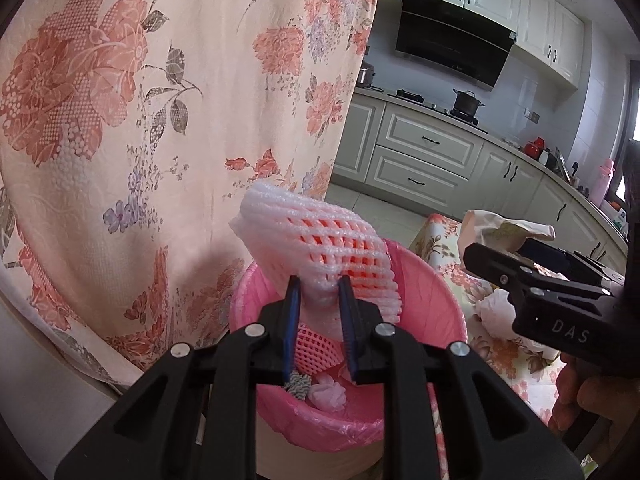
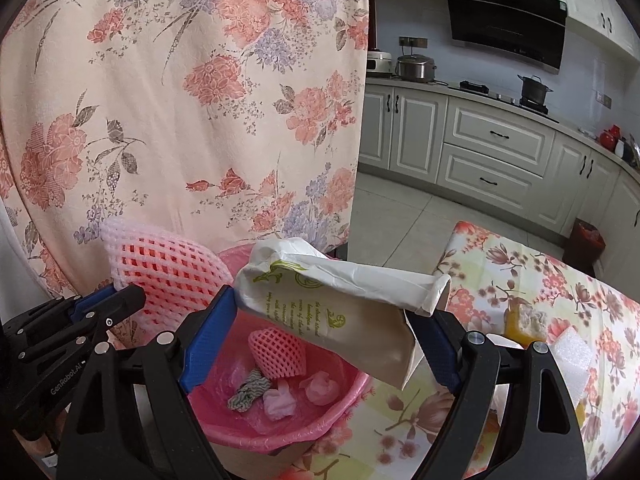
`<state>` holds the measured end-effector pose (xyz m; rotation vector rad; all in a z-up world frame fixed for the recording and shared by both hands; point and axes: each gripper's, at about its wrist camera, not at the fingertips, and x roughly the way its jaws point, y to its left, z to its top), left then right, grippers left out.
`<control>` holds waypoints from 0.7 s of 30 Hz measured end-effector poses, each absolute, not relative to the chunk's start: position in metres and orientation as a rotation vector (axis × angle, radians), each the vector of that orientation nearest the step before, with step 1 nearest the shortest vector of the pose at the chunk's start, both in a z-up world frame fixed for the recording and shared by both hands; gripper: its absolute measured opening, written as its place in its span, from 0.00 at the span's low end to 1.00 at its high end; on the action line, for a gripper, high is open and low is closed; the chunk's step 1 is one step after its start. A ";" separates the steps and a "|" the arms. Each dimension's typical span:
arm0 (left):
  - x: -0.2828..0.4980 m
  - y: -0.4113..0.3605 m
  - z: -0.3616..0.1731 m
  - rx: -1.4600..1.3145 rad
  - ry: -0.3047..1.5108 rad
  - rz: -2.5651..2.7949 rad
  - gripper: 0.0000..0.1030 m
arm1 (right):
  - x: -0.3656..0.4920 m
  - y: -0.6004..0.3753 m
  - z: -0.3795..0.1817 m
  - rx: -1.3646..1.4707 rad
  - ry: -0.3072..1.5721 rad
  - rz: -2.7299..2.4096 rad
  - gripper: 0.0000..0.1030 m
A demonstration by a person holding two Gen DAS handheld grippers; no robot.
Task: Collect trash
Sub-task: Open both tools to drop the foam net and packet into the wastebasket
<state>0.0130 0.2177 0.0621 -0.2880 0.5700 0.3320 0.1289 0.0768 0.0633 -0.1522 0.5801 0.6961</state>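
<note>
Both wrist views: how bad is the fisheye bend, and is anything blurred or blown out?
Left wrist view: cabinets bow along the edges, corners go black; foam net in the left hand-held gripper is sharp, its white top nearly blown out. Right wrist view: same bend on the range hood; paper bag in the right hand-held gripper sharp, print readable, no glare.
</note>
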 end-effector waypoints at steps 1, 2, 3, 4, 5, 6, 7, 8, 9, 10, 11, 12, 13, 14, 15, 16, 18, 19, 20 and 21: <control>0.015 0.219 0.061 -0.295 0.572 0.330 0.24 | 0.130 0.078 0.063 -0.154 0.579 0.696 0.78; 0.015 0.220 0.061 -0.300 0.573 0.328 0.26 | 0.132 0.080 0.062 -0.155 0.580 0.699 0.78; 0.015 0.220 0.060 -0.301 0.574 0.330 0.29 | 0.133 0.081 0.061 -0.158 0.584 0.701 0.78; 0.015 0.221 0.059 -0.304 0.576 0.335 0.33 | 0.134 0.082 0.060 -0.162 0.586 0.700 0.79; 0.015 0.221 0.058 -0.308 0.577 0.333 0.36 | 0.134 0.083 0.058 -0.163 0.589 0.702 0.82; 0.015 0.222 0.057 -0.312 0.577 0.331 0.40 | 0.135 0.083 0.057 -0.162 0.593 0.707 0.82; 0.014 0.222 0.057 -0.313 0.577 0.334 0.43 | 0.136 0.084 0.055 -0.165 0.597 0.704 0.82; 0.013 0.222 0.057 -0.313 0.576 0.338 0.43 | 0.136 0.084 0.054 -0.168 0.598 0.702 0.82; 0.012 0.223 0.057 -0.318 0.574 0.340 0.44 | 0.137 0.084 0.053 -0.166 0.601 0.705 0.82; 0.010 0.223 0.057 -0.322 0.570 0.342 0.47 | 0.137 0.084 0.052 -0.164 0.602 0.708 0.82; 0.008 0.223 0.058 -0.326 0.565 0.343 0.48 | 0.136 0.083 0.052 -0.164 0.598 0.704 0.82; 0.007 0.223 0.058 -0.329 0.562 0.345 0.50 | 0.136 0.082 0.052 -0.163 0.592 0.698 0.82; 0.005 0.222 0.059 -0.329 0.560 0.346 0.53 | 0.135 0.079 0.052 -0.157 0.591 0.693 0.82; 0.004 0.221 0.059 -0.329 0.558 0.349 0.54 | 0.135 0.076 0.052 -0.151 0.590 0.689 0.82; 0.003 0.221 0.059 -0.329 0.556 0.351 0.58 | 0.135 0.074 0.052 -0.148 0.589 0.687 0.82; 0.003 0.221 0.059 -0.332 0.554 0.353 0.62 | 0.133 0.072 0.052 -0.151 0.587 0.682 0.82; 0.002 0.219 0.058 -0.335 0.547 0.358 0.68 | 0.131 0.066 0.051 -0.155 0.582 0.670 0.82; 0.002 0.218 0.058 -0.335 0.545 0.357 0.69 | 0.130 0.061 0.051 -0.154 0.580 0.665 0.82; 0.002 0.217 0.058 -0.334 0.543 0.356 0.69 | 0.130 0.057 0.050 -0.153 0.578 0.657 0.82; 0.002 0.215 0.059 -0.331 0.542 0.354 0.70 | 0.128 0.051 0.050 -0.151 0.573 0.647 0.82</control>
